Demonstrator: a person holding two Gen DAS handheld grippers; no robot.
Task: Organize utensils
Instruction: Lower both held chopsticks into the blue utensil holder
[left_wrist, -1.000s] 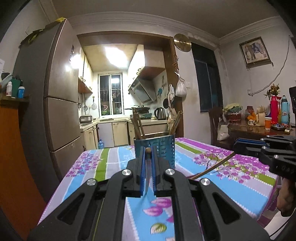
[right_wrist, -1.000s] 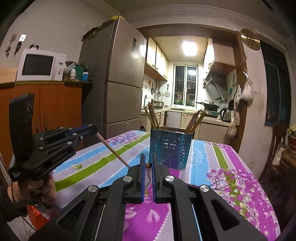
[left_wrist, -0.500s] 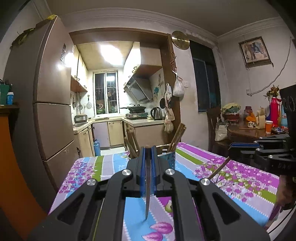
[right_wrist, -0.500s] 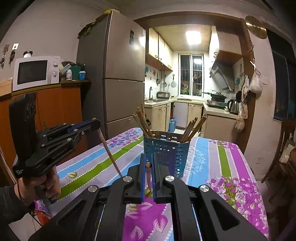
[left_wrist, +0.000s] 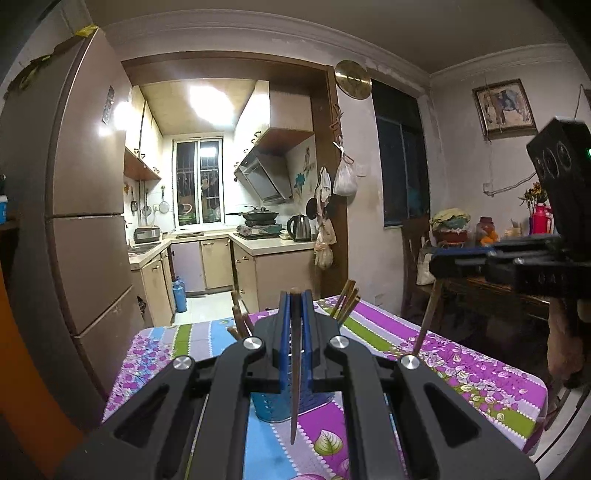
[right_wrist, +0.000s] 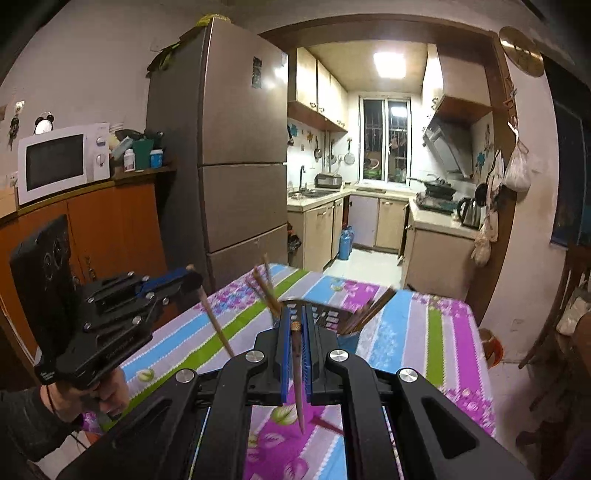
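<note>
Each hand-held gripper is clamped on one wooden chopstick. The left hand-held gripper (left_wrist: 295, 321) pinches its chopstick (left_wrist: 294, 387) between the blue pads near the blunt upper end, so the tapered tip hangs down and slightly toward the camera. The right hand-held gripper (right_wrist: 295, 328) holds its chopstick (right_wrist: 297, 373) the same way, pads closed just below the patterned cap. Gripping near the thick end leaves most of the shaft free below the pads, which suits a tip-first drop into an upright container.

The blue perforated utensil holder (left_wrist: 280, 402) stands on the bench (left_wrist: 461, 358), which is covered by a striped floral cloth. In the left wrist view it sits directly below and ahead of the held chopstick. In the right wrist view the holder (right_wrist: 332, 321) lies just beyond the pads, slightly to the right. Chopsticks already stored (right_wrist: 369, 312) lean outward against its rim in two groups, leaving the middle of the opening available.

Both hand-held grippers are raised above the rim level, apparently so the tips clear the rim before descent. Judged from this, the step in hand is insertion; neither held chopstick has entered the holder yet.

Readable writing: none. Embossed lettering on the side of the left hand-held gripper body in the right wrist view is too blurred to read. The refrigerator sticker (right_wrist: 257, 72) is likewise illegible.
</note>
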